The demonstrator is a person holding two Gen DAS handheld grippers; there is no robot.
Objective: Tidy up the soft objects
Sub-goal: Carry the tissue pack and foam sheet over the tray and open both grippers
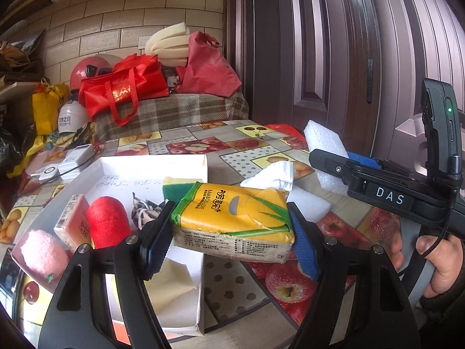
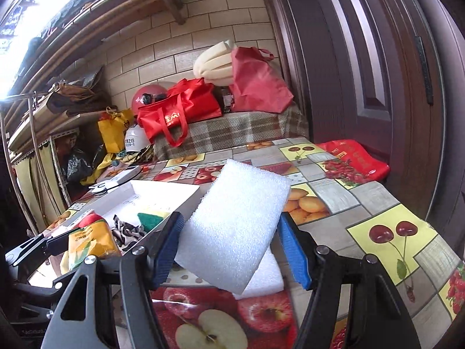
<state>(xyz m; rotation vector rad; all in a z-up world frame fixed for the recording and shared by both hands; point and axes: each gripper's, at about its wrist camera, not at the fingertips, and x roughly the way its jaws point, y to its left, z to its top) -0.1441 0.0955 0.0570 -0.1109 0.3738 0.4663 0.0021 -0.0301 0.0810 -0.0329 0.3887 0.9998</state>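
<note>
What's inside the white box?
Inside the white box I can see a red sponge, a pink fluffy thing, a pink packet, a green-and-yellow scrubber and a spotted cloth. The yellow tissue pack in the left gripper hides part of it.

Daylight is bright and even, with a blown-out white glare in the right wrist view's upper left corner. Strong fisheye bending curves the door (image 1: pixel 334 58) and brick wall (image 2: pixel 174 46) near the dark corners; focus is sharp.

Yellow tissue pack (image 1: pixel 232 221) (green leaves)
</note>
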